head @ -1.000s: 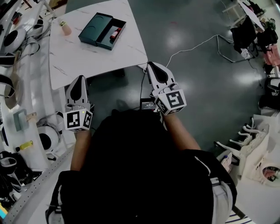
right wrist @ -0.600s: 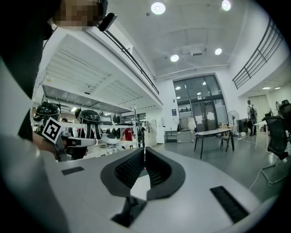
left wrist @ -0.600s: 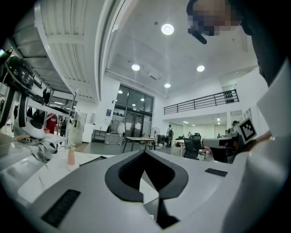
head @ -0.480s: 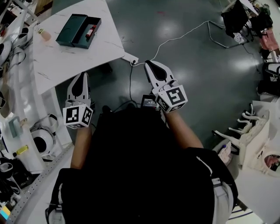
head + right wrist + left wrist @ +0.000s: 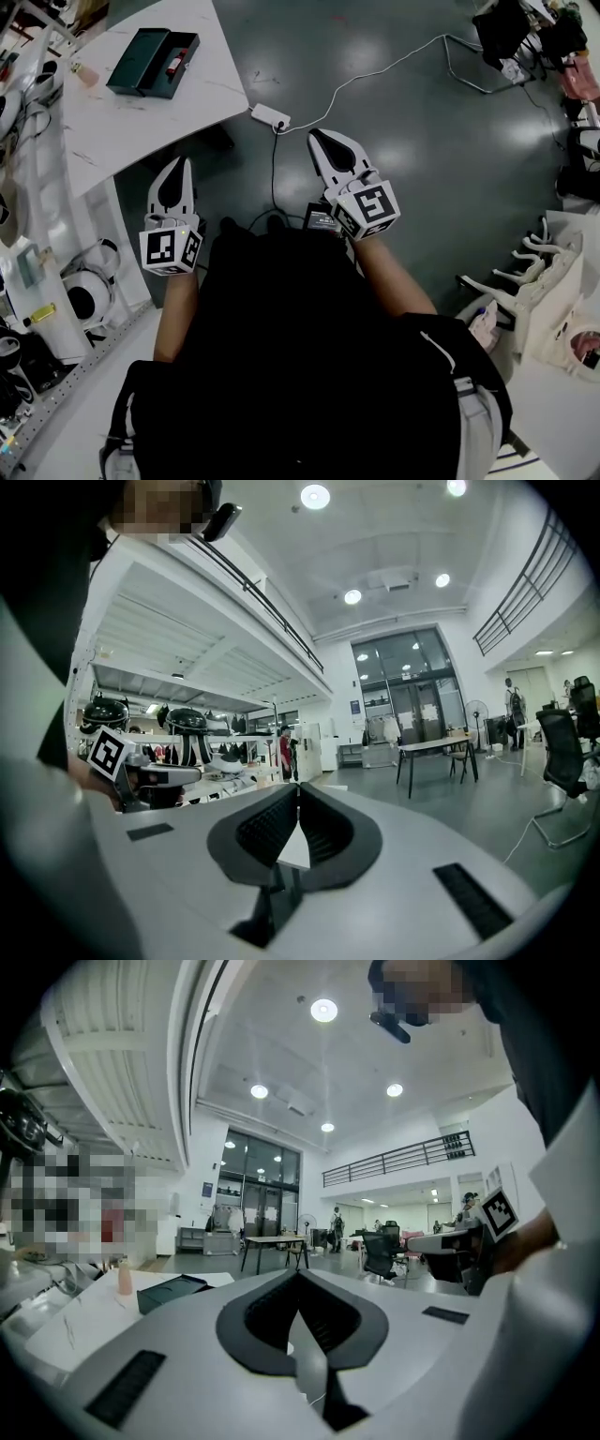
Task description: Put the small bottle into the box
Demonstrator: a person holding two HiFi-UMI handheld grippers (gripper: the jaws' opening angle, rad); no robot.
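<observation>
Tongs, 2 pairs, clenched empty: left tongs, right tongs; 1 box on table.

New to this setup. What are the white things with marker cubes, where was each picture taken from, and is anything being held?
A person holds a two-jaw gripper in each hand. The head view looks down from their head: left gripper, right gripper. The other two views ride on the grippers, looking along their jaws. Both are shut and empty. On the white table lie an open dark green box with something red inside, and a small pinkish bottle apart from it.
</observation>
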